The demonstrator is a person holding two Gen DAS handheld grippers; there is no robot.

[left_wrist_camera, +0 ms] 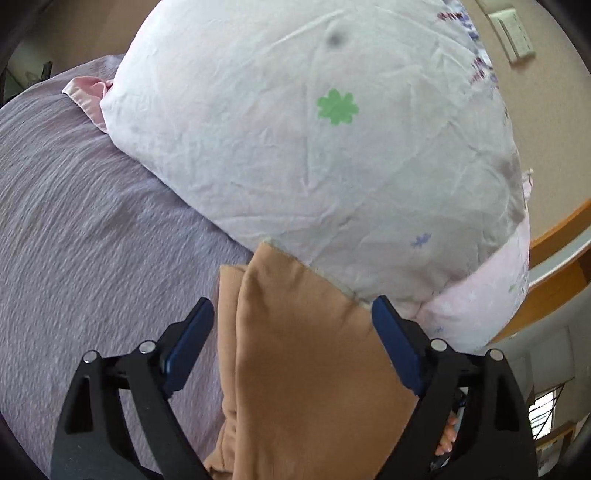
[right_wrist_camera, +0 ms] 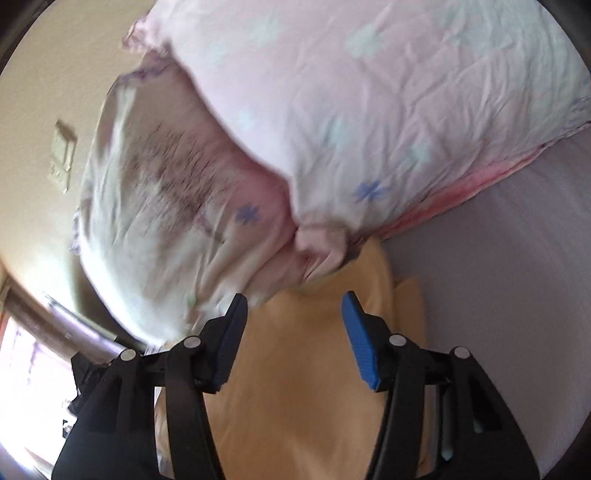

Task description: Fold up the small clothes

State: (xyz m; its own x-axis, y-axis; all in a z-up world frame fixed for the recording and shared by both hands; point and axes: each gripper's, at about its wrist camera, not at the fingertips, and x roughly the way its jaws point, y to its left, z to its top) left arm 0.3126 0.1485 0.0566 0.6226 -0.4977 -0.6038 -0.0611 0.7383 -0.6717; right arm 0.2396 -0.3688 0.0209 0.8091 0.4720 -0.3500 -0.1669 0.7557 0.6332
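Note:
A folded tan garment (left_wrist_camera: 306, 354) lies on the lilac bed sheet (left_wrist_camera: 92, 229), its far end against a big pale pillow (left_wrist_camera: 314, 140). My left gripper (left_wrist_camera: 293, 306) is open, its blue pads on either side of the garment's far end, just above it. In the right wrist view the same tan garment (right_wrist_camera: 295, 376) looks orange-yellow and lies under my right gripper (right_wrist_camera: 295, 299), which is open with its pads spread over it. The pillow (right_wrist_camera: 332, 110) is close ahead there.
A pink cloth edge (left_wrist_camera: 86, 96) shows behind the pillow. A wall switch plate (left_wrist_camera: 515, 33) and a wooden frame (left_wrist_camera: 557, 236) are at the right. The lilac sheet (right_wrist_camera: 498, 266) stretches to the right in the right wrist view. A bright window (right_wrist_camera: 26, 369) is low left.

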